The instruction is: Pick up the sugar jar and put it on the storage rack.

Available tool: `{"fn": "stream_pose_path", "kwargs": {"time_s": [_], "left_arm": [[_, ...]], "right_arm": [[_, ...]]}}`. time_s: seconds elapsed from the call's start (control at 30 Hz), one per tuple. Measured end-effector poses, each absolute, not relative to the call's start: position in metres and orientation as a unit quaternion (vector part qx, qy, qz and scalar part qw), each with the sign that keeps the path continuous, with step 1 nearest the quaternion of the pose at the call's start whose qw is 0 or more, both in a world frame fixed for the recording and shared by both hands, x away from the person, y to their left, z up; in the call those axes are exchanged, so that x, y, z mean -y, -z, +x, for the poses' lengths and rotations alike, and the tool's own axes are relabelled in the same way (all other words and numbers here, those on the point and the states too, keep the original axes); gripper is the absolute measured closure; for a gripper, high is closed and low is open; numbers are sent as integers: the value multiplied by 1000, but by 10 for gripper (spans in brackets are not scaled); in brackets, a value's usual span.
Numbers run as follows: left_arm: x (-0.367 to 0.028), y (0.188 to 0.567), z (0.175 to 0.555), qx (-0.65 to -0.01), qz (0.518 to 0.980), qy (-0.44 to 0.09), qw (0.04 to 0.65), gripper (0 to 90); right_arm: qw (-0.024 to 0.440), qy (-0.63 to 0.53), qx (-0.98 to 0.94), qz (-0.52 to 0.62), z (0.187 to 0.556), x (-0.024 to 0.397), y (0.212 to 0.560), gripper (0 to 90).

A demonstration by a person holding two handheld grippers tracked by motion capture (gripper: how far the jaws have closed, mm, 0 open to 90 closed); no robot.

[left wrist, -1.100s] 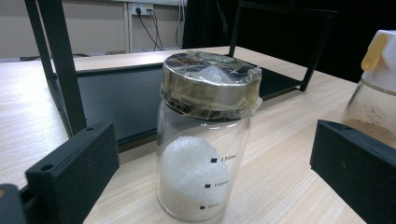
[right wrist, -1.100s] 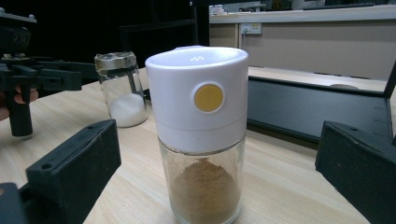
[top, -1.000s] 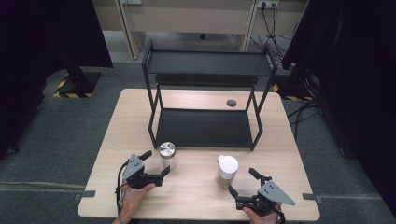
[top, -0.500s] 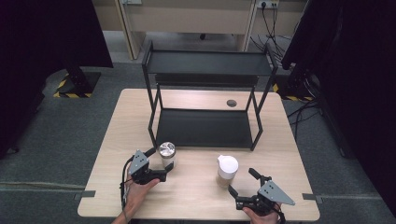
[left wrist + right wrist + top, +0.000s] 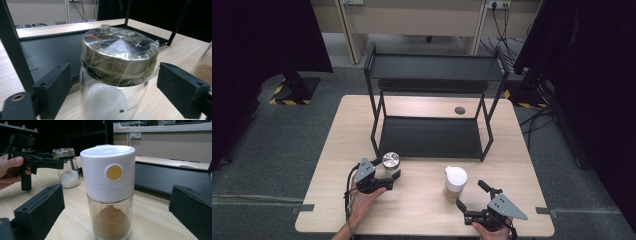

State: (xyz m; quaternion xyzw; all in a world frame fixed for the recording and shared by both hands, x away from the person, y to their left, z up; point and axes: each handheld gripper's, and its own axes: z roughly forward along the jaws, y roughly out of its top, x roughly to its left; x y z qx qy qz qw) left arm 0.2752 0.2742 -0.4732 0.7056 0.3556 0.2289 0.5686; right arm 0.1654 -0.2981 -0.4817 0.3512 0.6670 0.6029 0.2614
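Two black fingers of our left gripper point(image 5: 110, 87) have just been closing around the glass jar point(image 5: 113, 100), which sits between them. In the left gripper view a gap shows at each side, so the pads do not yet press on the glass. Compared with a second ago, that gripper has slid in from the jar's 9 o'clock side to straddle it. We judge the grasp is nearly made and the lift has not begun.

Our right gripper point(image 5: 117, 220) rests with its fingers spread wide, either side of the spice jar point(image 5: 109, 195) without touching it.

On the tabletop point(image 5: 422, 210) the glass jar stands at about 7 o'clock of the black shelf rack point(image 5: 432, 75), just in front of its lower shelf. The spice jar stands at about 5 o'clock of the rack, well apart from the first.

One readable mark is printed low on the glass jar, seemingly "150ml", cut off by the frame edge. Its foil-wrapped lid point(image 5: 117, 57) bears no writing. The spice jar's white cap carries only a plain yellow button point(image 5: 114, 172).
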Motion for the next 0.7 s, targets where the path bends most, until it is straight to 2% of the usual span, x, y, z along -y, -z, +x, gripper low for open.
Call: {"fn": "stream_pose_path", "kwargs": {"time_s": [0.23, 0.4, 0.7], "left_arm": [[-270, 472, 279, -359, 709, -226, 563, 193], [-268, 471, 282, -359, 714, -229, 556, 292], [-263, 468, 279, -353, 717, -246, 548, 306]], "right_arm": [[260, -603, -667, 351, 166, 298, 482, 3], [260, -604, -666, 352, 166, 299, 482, 4], [260, -605, -663, 355, 166, 301, 483, 4]]}}
